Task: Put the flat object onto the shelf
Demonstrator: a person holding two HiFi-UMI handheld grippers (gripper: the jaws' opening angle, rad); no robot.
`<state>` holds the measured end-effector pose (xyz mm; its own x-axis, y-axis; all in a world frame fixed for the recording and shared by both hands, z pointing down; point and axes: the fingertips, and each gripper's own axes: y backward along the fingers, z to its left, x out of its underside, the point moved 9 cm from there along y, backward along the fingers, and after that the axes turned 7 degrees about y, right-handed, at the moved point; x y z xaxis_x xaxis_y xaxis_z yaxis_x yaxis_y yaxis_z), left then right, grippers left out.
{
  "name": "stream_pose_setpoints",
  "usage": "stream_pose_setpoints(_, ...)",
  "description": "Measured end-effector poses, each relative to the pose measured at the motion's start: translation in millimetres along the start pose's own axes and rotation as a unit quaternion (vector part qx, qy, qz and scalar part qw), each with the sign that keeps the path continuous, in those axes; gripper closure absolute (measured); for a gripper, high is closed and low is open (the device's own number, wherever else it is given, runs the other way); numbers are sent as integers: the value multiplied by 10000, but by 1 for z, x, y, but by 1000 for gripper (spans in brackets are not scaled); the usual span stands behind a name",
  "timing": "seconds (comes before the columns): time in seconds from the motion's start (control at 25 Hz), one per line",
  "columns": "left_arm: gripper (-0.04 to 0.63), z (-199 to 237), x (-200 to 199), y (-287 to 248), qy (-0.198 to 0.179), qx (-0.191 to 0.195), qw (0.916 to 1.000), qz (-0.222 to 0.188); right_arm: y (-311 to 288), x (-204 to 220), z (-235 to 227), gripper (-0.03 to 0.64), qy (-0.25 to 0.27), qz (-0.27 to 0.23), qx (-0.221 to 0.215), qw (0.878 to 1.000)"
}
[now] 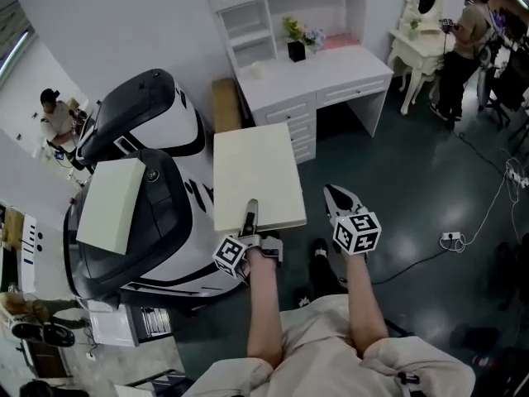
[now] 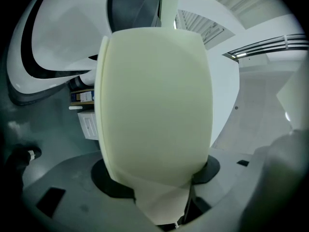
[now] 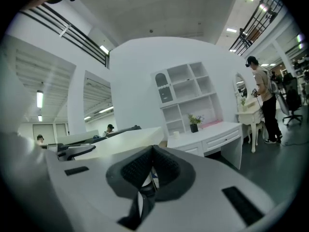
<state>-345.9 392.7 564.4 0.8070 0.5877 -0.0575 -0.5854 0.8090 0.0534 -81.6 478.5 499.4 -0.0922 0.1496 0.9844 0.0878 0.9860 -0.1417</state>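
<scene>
A flat cream board (image 1: pixel 256 176) hangs level in the air in front of the white desk with its shelf unit (image 1: pixel 281 23). My left gripper (image 1: pixel 250 217) is shut on the middle of the board's near edge, with one finger lying on top of it. In the left gripper view the board (image 2: pixel 154 105) fills the middle and runs down between the jaws. My right gripper (image 1: pixel 339 197) is shut and empty, just right of the board's near corner and apart from it. In the right gripper view its pads (image 3: pixel 147 178) meet, and the shelf unit (image 3: pixel 186 88) stands ahead.
A second cream board (image 1: pixel 111 203) lies on a black-and-white car-shaped body (image 1: pixel 157 139) at the left. A potted plant (image 1: pixel 296 50) stands on the desk. A white vanity table (image 1: pixel 417 44) and a person (image 1: pixel 467 40) are at the right. A cable with a power strip (image 1: pixel 450 238) lies on the floor.
</scene>
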Motion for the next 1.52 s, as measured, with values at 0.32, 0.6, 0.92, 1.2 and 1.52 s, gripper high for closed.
stream_pose_setpoints(0.32,322,-5,-15,-40,-20,56,10000,-40,-49,-13,-15,548,-176,-83,-315,9993)
stream_pose_setpoints(0.6,322,-22,-27,-99,-34,-16,9997,-240,-107,-43,-45,548,-287,-252,-471,9982)
stream_pose_setpoints(0.92,322,-28,-32,-186,-132,118,9997,-161,-165,-74,-95,548,-81,-334,-367,9987)
stream_pose_setpoints(1.2,322,-31,-41,-233,-73,100,9996,-240,-214,-89,-124,548,-11,-288,-546,9981)
stream_pose_setpoints(1.52,322,-32,-53,-262,-170,158,9978,-627,-251,-85,-146,548,15,-125,-819,9966)
